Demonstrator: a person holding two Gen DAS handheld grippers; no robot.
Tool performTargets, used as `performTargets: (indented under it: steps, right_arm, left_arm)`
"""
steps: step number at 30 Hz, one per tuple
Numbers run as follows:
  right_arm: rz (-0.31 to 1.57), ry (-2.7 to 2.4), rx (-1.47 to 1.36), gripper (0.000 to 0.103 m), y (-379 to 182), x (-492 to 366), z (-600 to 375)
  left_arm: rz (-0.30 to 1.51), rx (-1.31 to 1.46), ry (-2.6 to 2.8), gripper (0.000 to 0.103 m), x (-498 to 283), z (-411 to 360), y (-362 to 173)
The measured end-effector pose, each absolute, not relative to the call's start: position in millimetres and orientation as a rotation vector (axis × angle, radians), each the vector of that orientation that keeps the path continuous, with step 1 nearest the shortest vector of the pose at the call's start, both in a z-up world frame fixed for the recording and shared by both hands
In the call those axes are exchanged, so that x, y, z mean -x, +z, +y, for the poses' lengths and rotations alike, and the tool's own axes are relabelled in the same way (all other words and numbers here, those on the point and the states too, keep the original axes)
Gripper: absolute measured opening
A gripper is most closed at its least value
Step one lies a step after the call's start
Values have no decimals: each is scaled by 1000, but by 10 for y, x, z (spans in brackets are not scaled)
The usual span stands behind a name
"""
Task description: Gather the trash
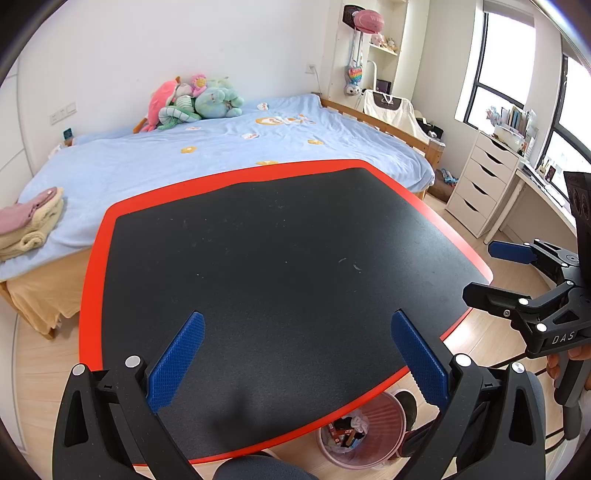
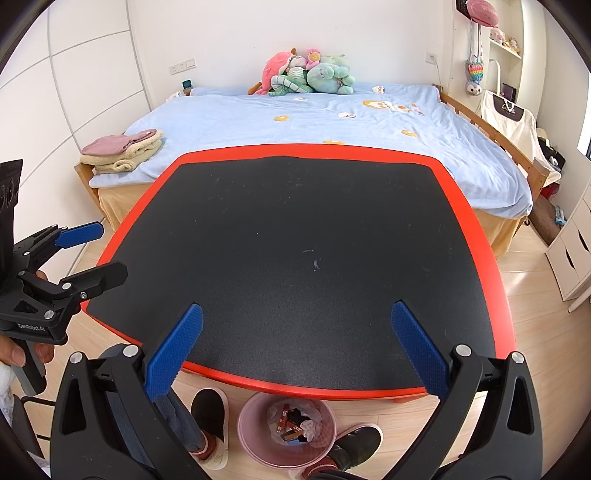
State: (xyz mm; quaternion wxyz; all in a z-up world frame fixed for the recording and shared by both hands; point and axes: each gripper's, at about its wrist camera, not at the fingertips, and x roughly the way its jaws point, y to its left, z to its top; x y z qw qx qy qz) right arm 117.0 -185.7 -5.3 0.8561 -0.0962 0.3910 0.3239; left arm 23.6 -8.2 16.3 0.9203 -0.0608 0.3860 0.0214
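Both wrist views look down and forward from near the table's (image 1: 258, 258) front edge — sharing tabletop and bed (image 2: 295, 118).

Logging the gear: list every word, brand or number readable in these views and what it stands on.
"DAS", cut off: body of the right gripper.
"GenRoboLAI", roughly: body of the left gripper.
Pink ball: lettering blurred, unreadable.
Wrappers in the pink bin: print too small.
Hanging bag: logo illegible.

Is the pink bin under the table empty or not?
Not empty: the pink bin holds wrappers and crumpled paper, seen in both views.
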Motion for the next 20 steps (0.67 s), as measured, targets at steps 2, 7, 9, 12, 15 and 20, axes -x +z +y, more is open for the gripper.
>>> performTargets:
  steps: [2, 7, 9, 12, 15, 20]
  right_arm:
    - [822, 681, 202, 100, -54, -1171, -1858]
    - [822, 681, 202, 100, -53, -1171, -1857]
    - [822, 681, 203, 100, -51, -1171, -1855]
    - [822, 681, 202, 100, -50, -1170, -1854]
    - [822, 680, 202, 100, -50, -1171, -1854]
    - [823, 681, 203, 100, -54, -1173, -1855]
  left_arm:
    - [794, 125, 44, 97, -239, -84, 161]
    - [793, 130, 41, 97, -235, -82, 157]
    - [793, 130, 39, 97, -234, -81, 156]
    - [790, 124, 40, 97, -231, -95, 157]
    - [805, 116, 40, 97, -250, -108, 147]
    - [803, 114, 48, 97, -251, -122, 140]
